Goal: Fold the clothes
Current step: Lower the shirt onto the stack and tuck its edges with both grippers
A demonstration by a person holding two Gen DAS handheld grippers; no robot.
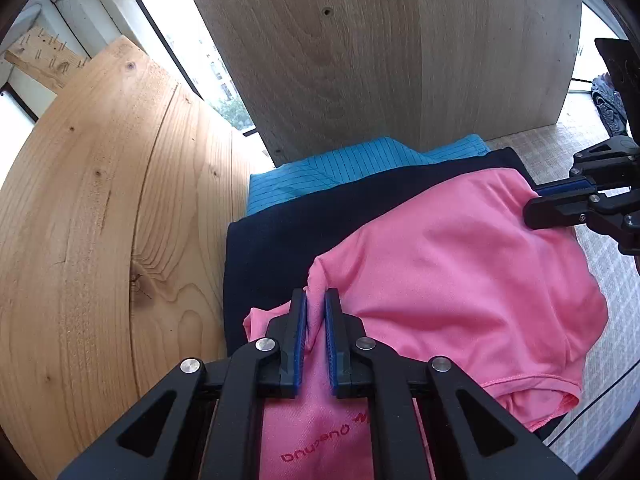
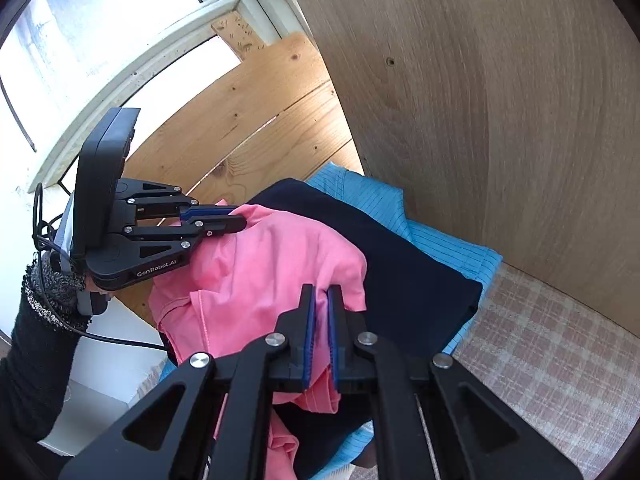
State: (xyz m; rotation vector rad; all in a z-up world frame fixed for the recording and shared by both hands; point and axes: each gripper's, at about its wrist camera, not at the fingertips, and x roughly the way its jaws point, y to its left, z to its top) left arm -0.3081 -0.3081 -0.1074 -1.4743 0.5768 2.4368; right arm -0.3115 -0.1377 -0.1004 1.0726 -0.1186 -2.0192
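Observation:
A pink shirt with red lettering lies rumpled on a folded navy garment, which rests on a folded blue striped garment. My left gripper is shut on a fold of the pink shirt at its left edge. From the side, the right wrist view shows the same left gripper pinching the pink shirt. My right gripper is shut on the pink shirt's other edge, above the navy garment. In the left wrist view the right gripper reaches in from the right.
A grey-brown wooden panel stands upright just behind the stack. Pale pine boards lean at the left. A checked cloth covers the surface to the right. A sleeved hand holds the left gripper; windows are behind.

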